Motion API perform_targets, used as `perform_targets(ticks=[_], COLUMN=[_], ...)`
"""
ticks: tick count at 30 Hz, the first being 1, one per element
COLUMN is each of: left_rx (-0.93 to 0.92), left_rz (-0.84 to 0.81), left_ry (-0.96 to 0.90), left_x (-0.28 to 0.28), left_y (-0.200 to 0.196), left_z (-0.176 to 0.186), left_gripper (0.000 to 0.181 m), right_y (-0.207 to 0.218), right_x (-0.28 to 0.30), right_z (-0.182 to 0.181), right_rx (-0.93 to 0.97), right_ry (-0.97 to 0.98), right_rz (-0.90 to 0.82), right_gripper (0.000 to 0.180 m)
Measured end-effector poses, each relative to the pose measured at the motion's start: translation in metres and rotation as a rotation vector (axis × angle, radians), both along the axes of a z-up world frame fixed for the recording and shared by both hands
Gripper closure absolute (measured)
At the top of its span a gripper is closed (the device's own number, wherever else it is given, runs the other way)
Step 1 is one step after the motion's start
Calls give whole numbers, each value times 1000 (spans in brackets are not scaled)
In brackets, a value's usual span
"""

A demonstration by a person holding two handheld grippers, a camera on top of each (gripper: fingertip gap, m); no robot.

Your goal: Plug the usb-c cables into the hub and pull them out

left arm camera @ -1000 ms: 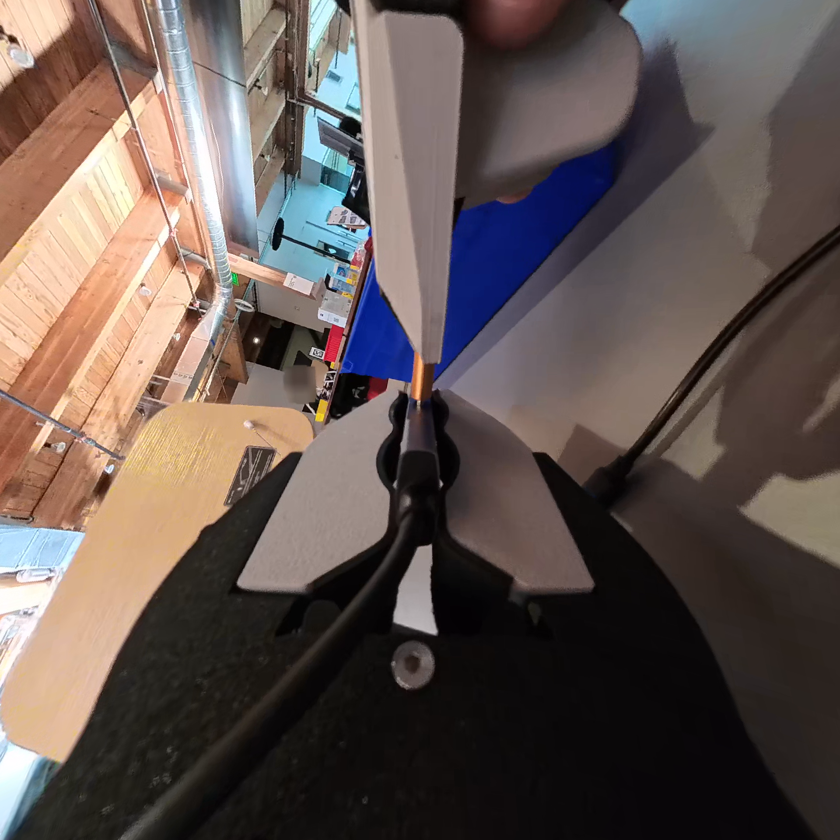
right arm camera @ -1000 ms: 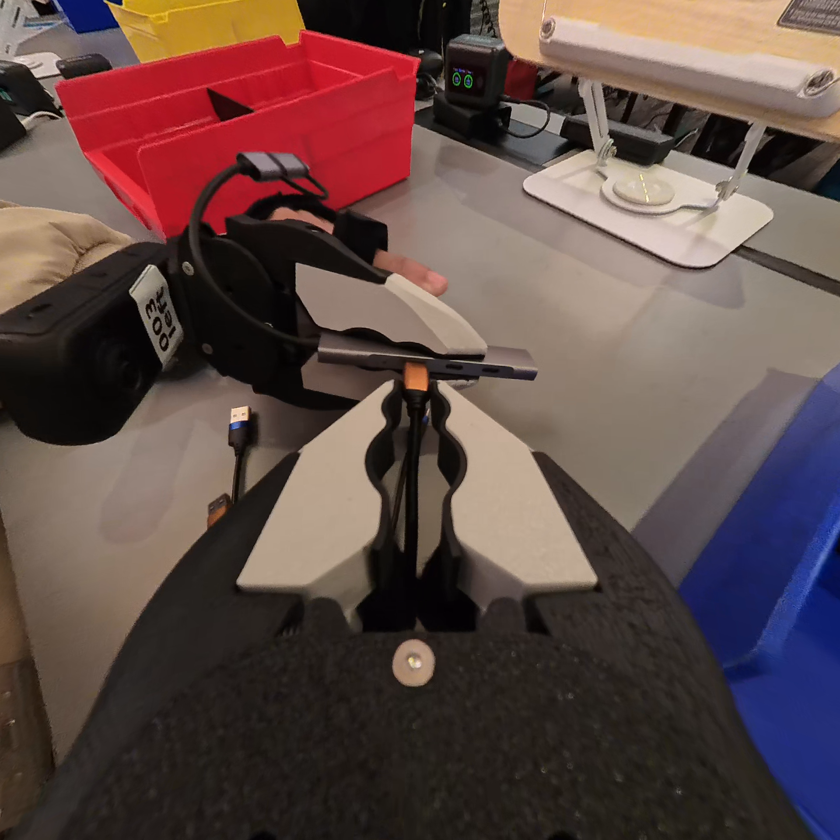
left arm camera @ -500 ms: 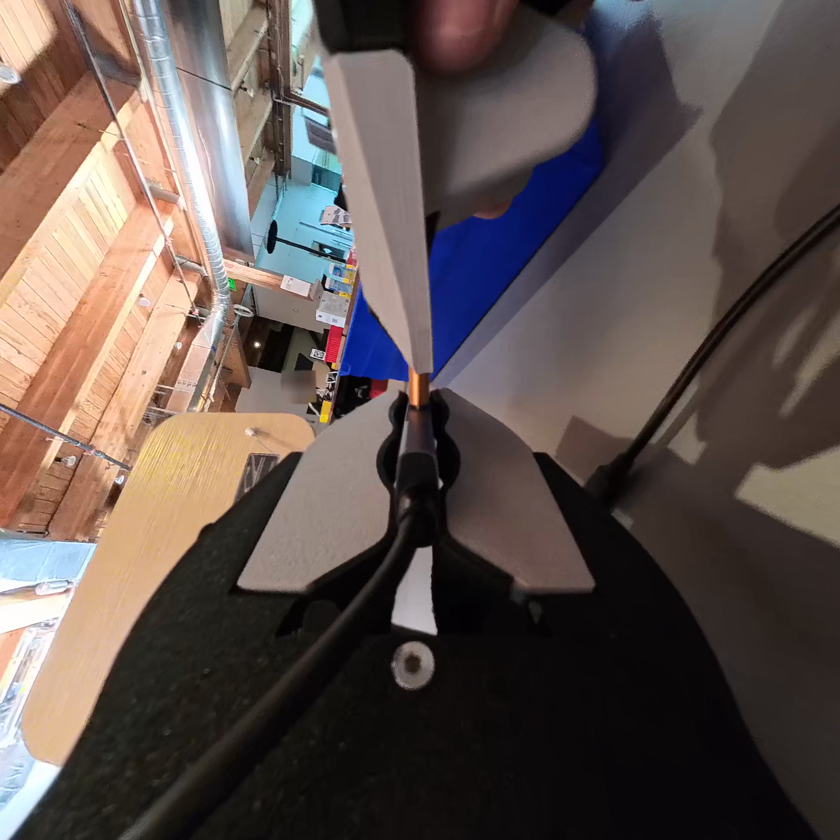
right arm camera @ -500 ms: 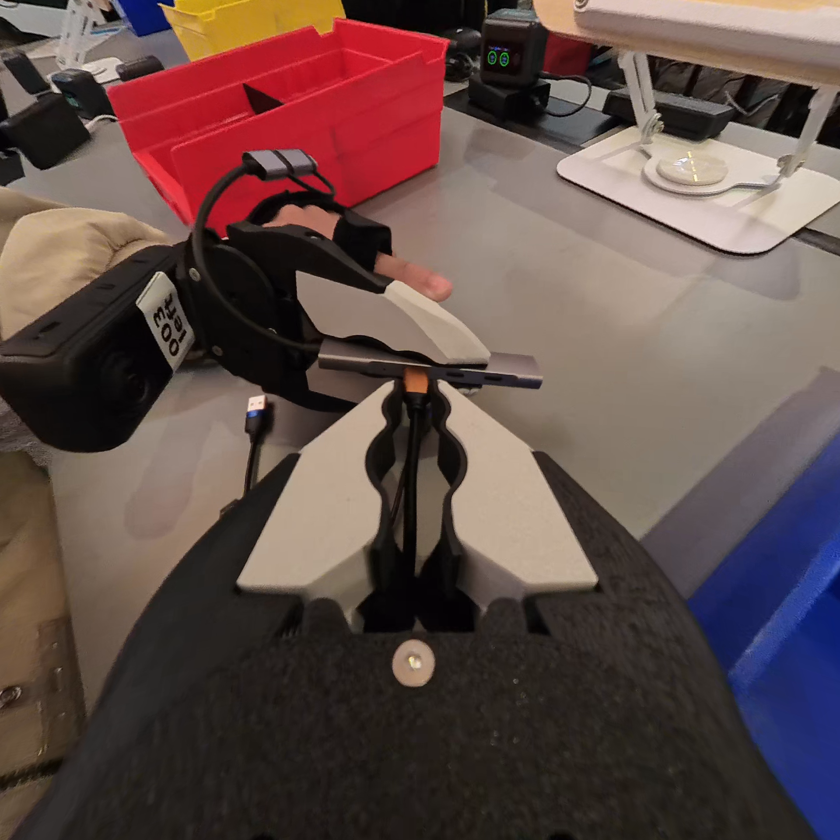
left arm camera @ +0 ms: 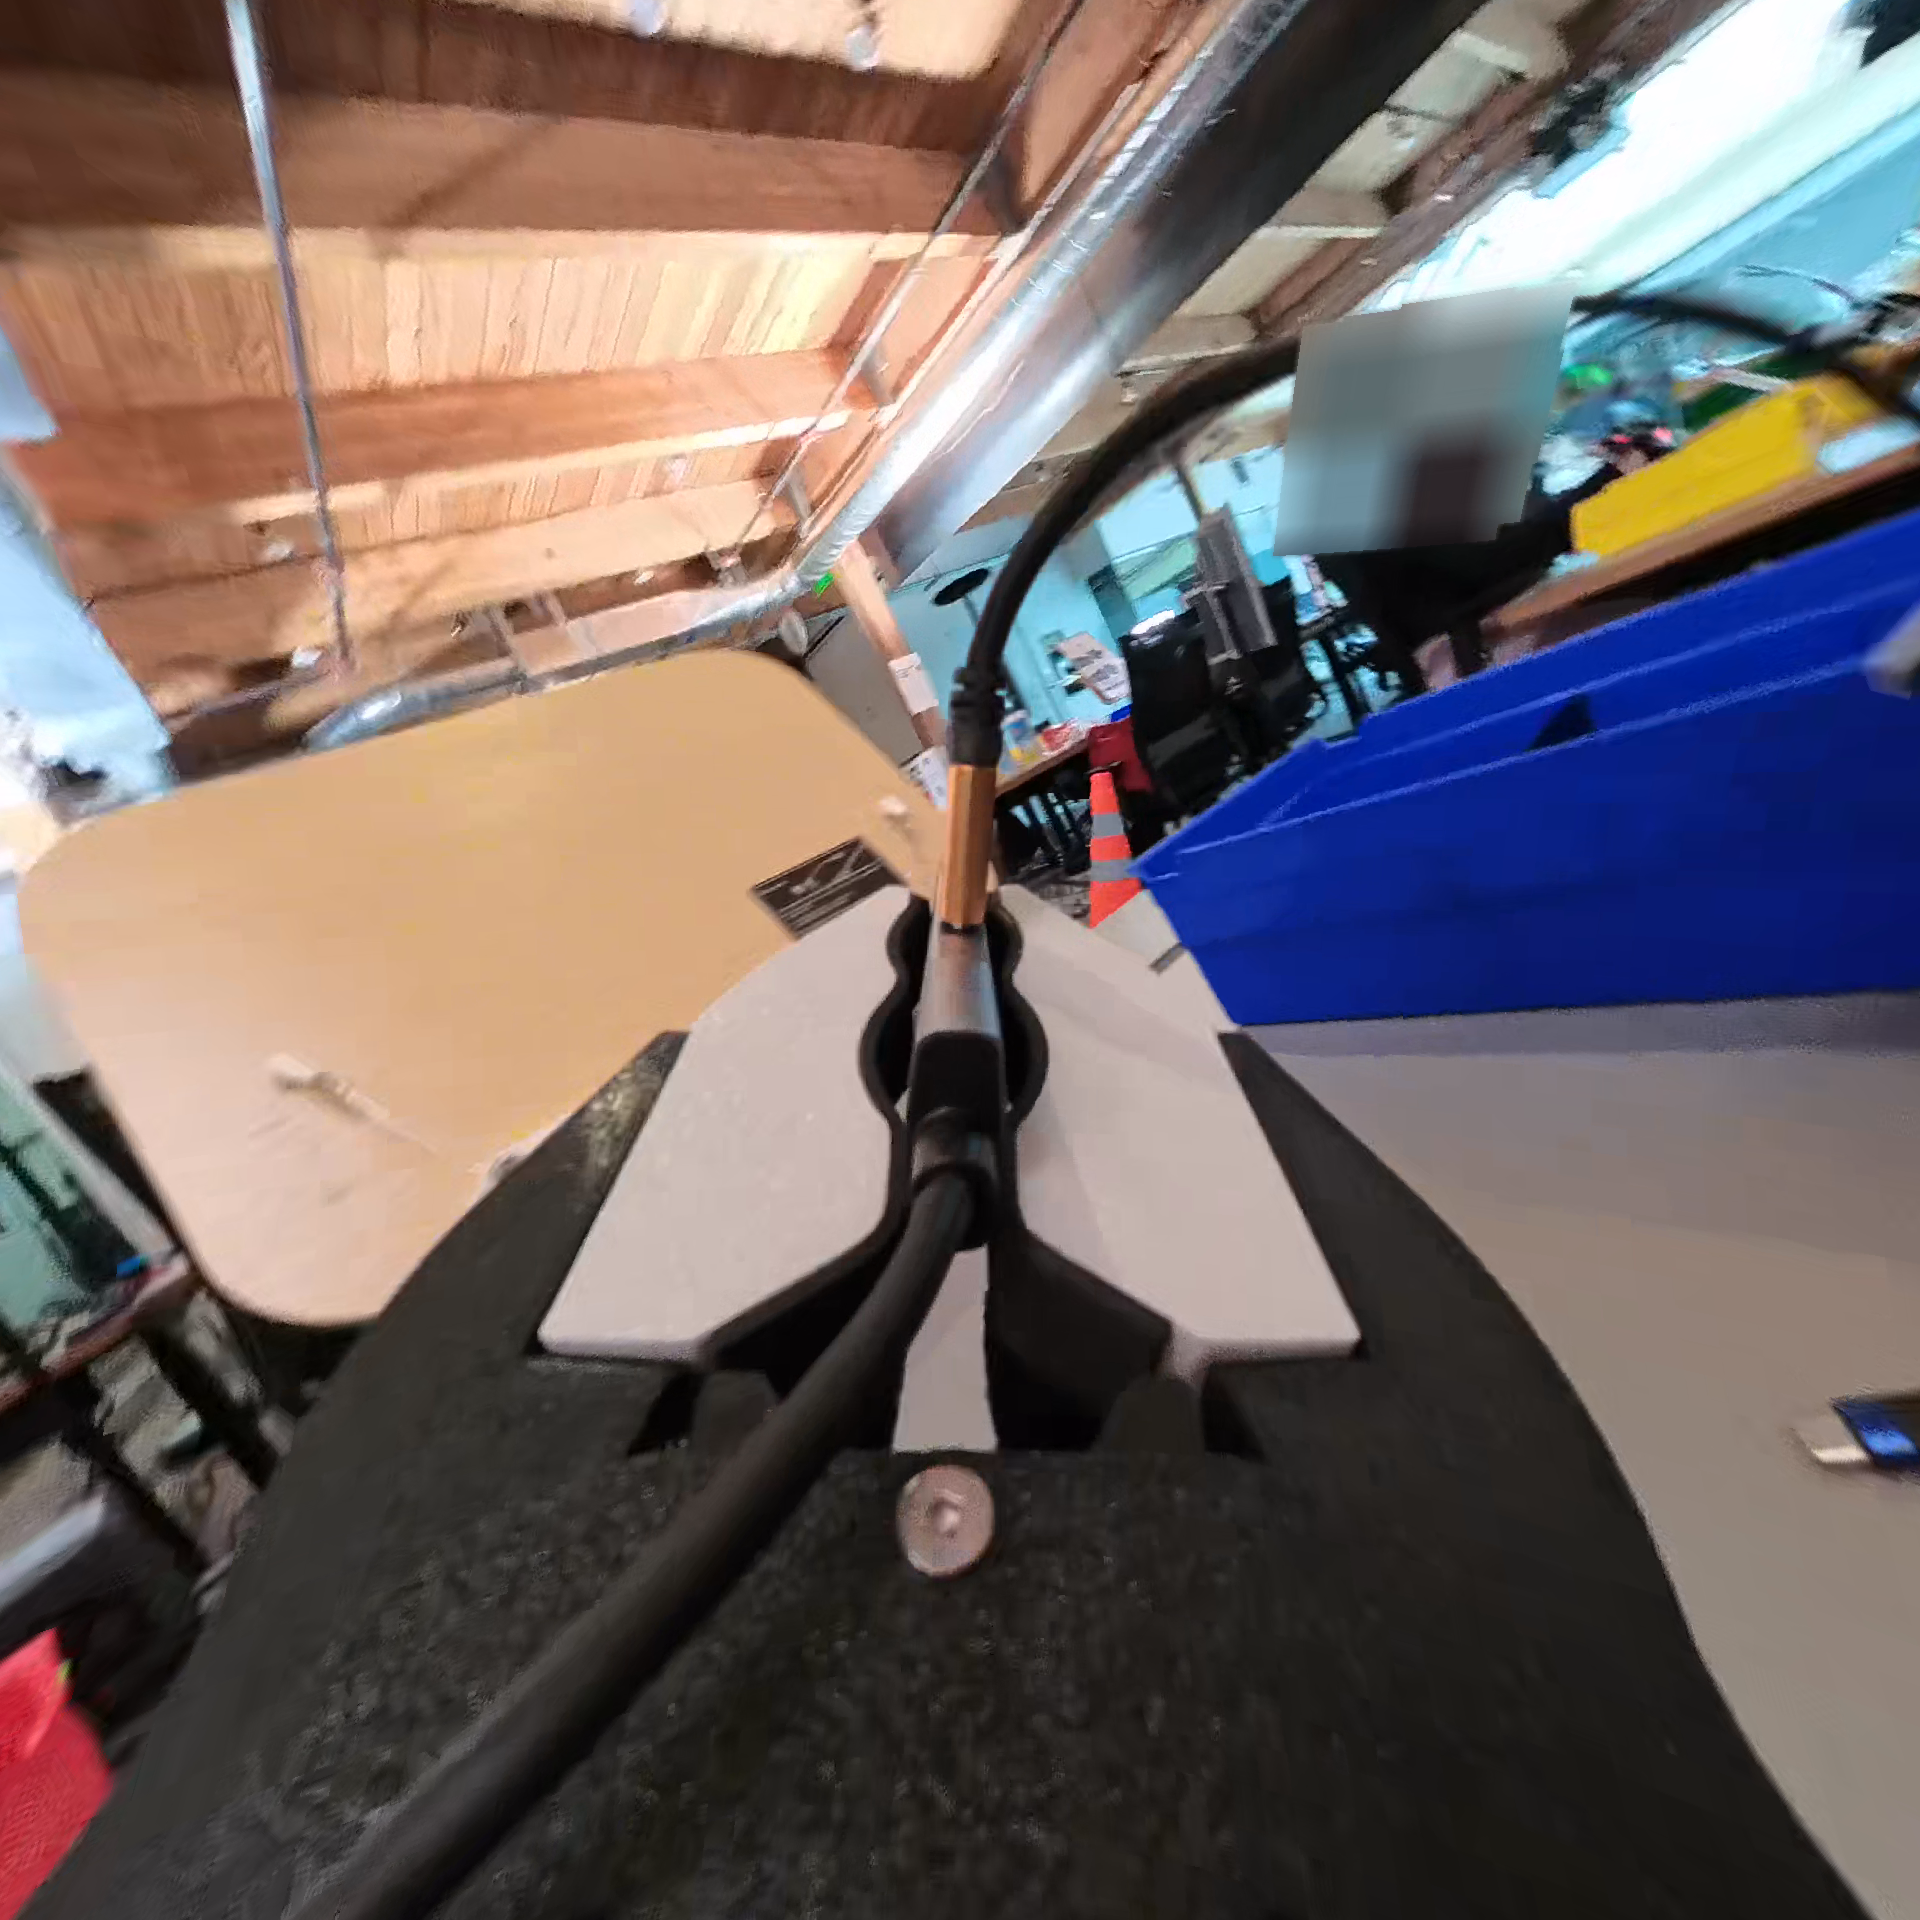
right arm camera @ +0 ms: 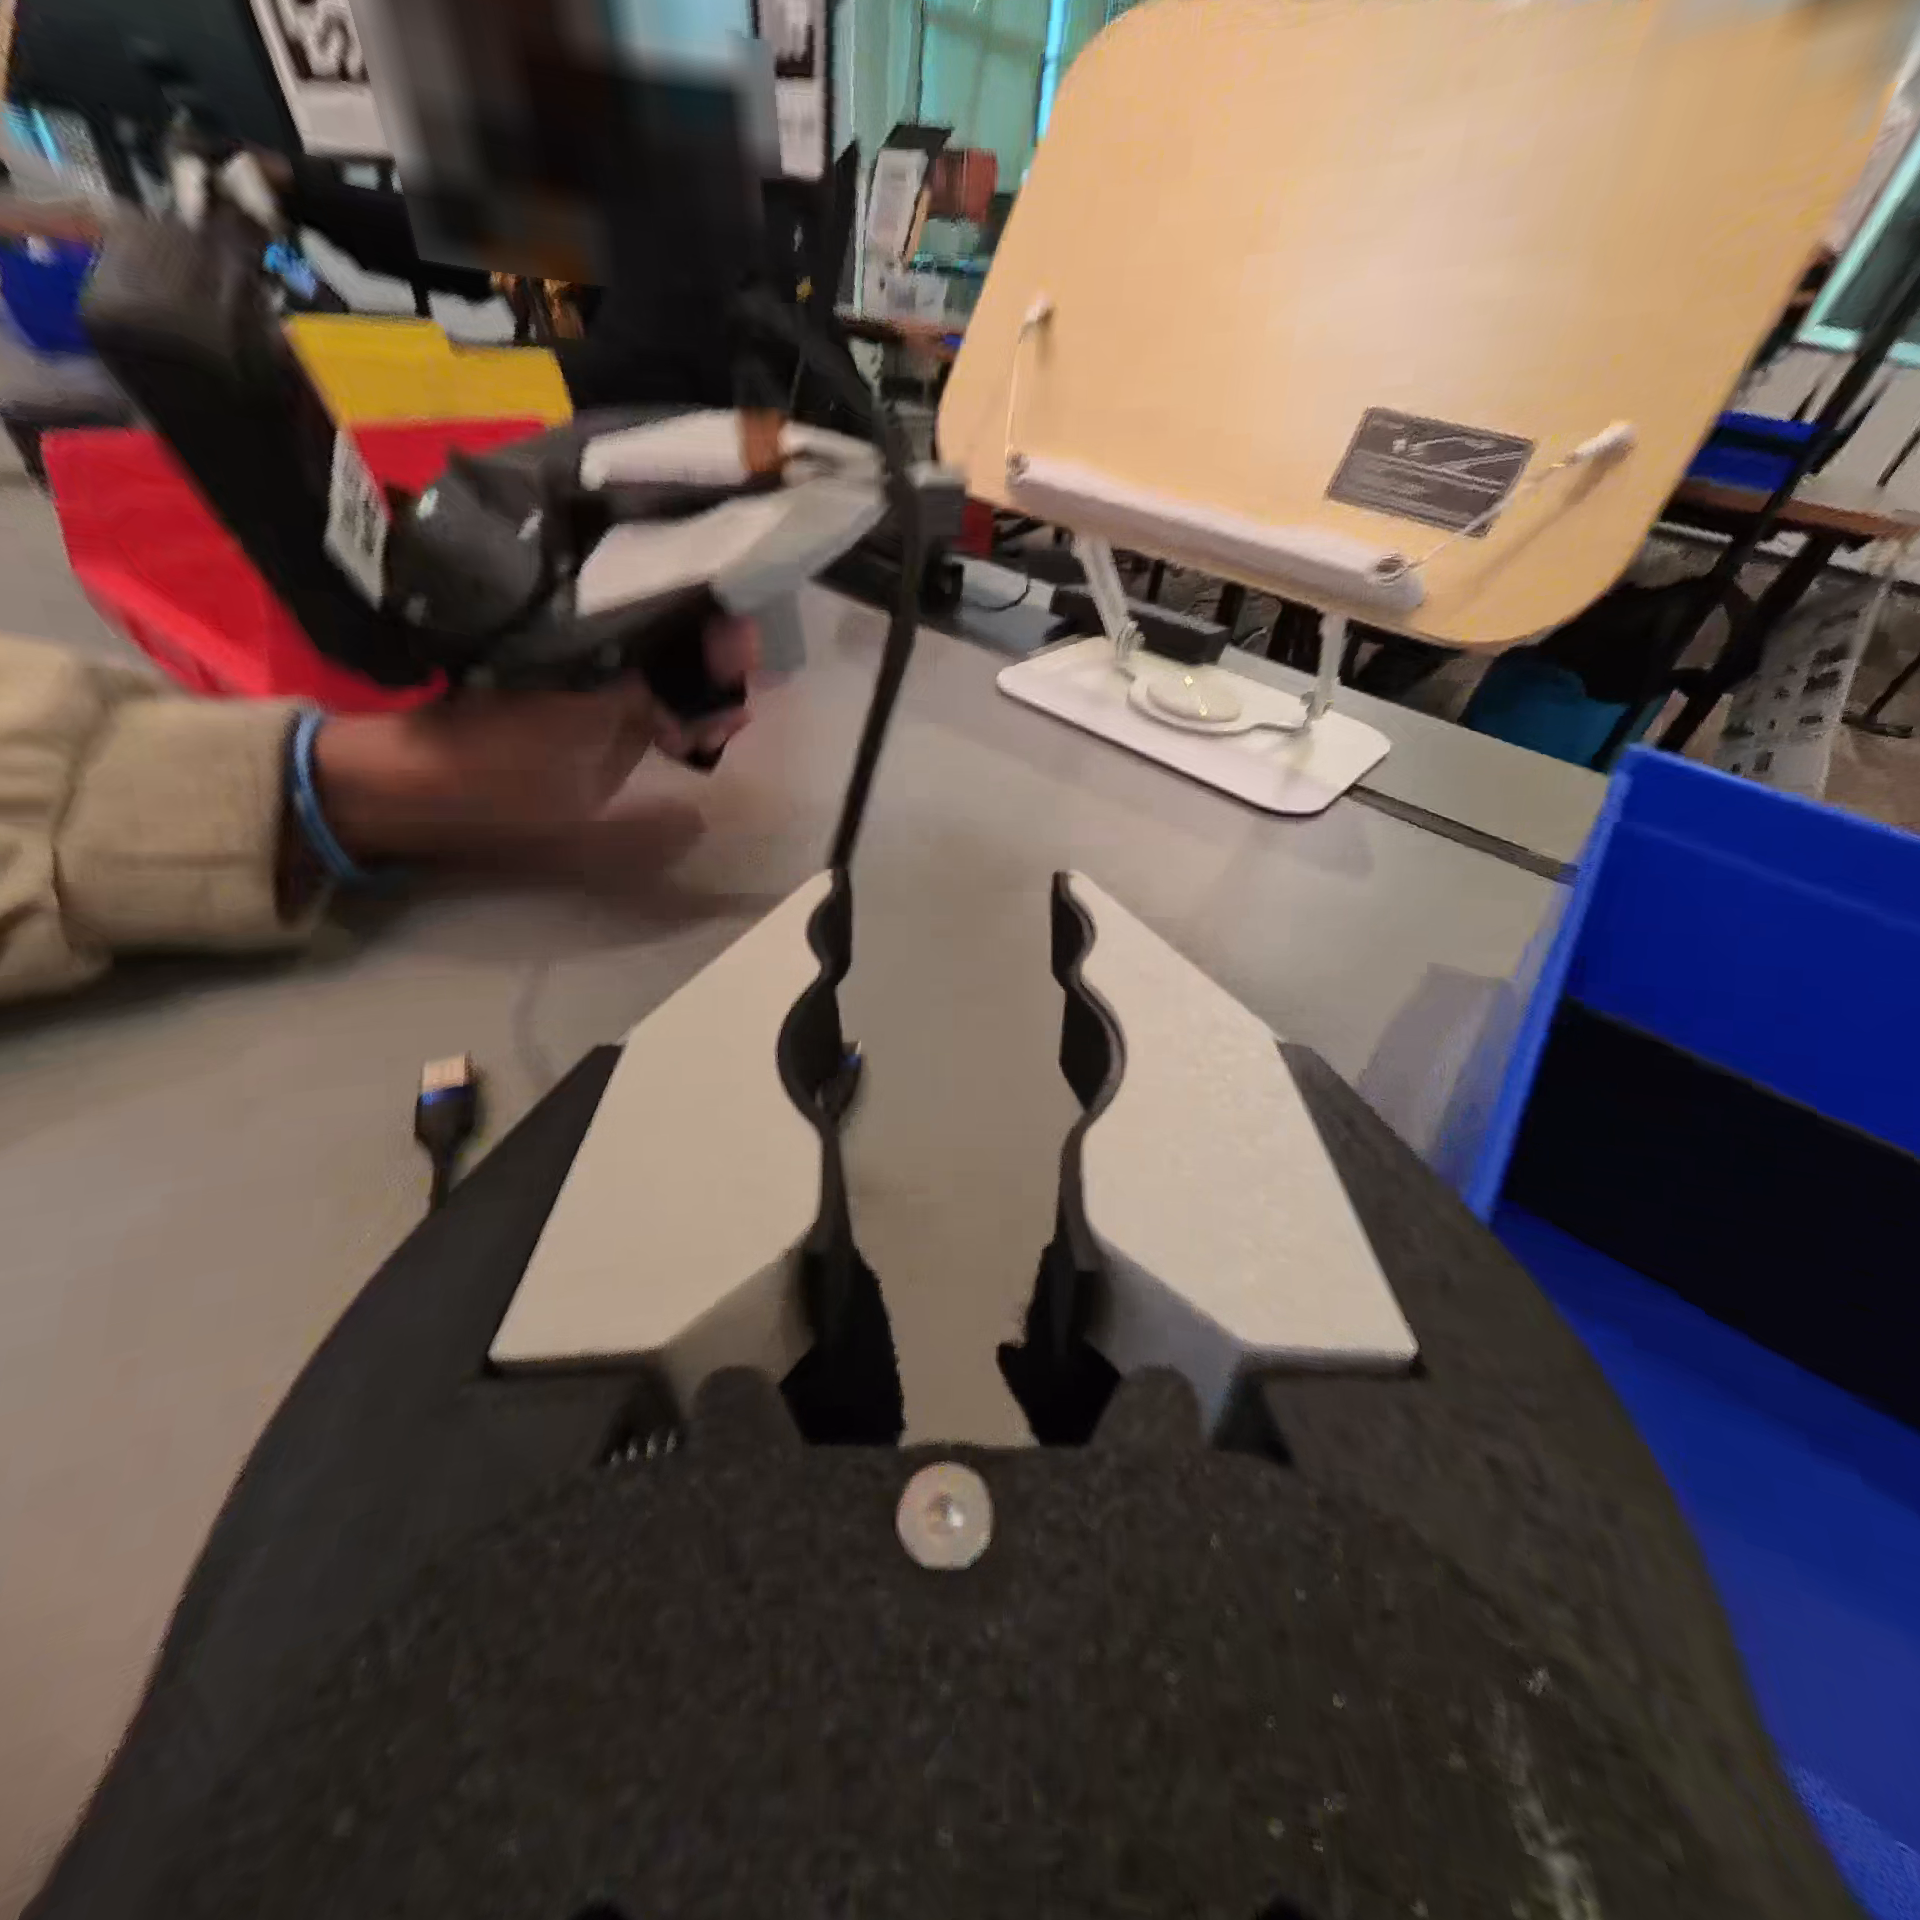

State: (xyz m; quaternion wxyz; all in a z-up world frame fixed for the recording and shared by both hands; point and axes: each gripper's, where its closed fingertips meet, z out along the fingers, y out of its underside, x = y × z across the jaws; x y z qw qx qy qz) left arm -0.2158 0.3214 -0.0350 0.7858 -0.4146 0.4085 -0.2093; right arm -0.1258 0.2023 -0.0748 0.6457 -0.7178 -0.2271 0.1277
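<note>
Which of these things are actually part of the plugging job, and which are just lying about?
Part of the job: left gripper, clamping the hub; orange-plugged cable in the hub; right gripper, open.
Lying about: blue bin; red bin; yellow bin; wooden book stand.

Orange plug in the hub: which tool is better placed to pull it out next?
Right. The right tool is open and empty. The left tool is shut on the hub, steadying it, with the orange plug apparently seated in its end.
</note>
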Motion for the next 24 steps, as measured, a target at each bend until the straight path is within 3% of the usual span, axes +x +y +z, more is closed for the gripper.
perform_targets(ticks=[2,4,6,9,14,16,21,24], left_rx=[-44,-56,-79,-66,-36,-42,45,112], left_rz=[47,72,40,0,-87,-127,-174,-177], left_ry=[-48,-73,-120,-125,-111,-89,-8,58], left_x=[-12,-19,-22,-19,-11,-5,10,17], left_y=[15,23,20,13,-4,-9,-25,-34], left_z=[4,5,9,10,10,7,-3,-9], left_gripper=[171,171,171,171,171,171,171,171], right_y=[-9,-13,-6,4,12,13,12,12], right_x=[-19,-33,-32,-35,-36,-39,-41,-26], right_z=[-9,-38,-75,-99,-119,-121,-121,-78], right_rx=[24,-81,-244,-383,-430,-413,-526,-480], right_ry=[-73,-174,-239,-233,-374,-410,-332,-236], right_rz=[94,171,135,85,54,65,124,112], right_gripper=[147,153,151,155,161,176,177,178])
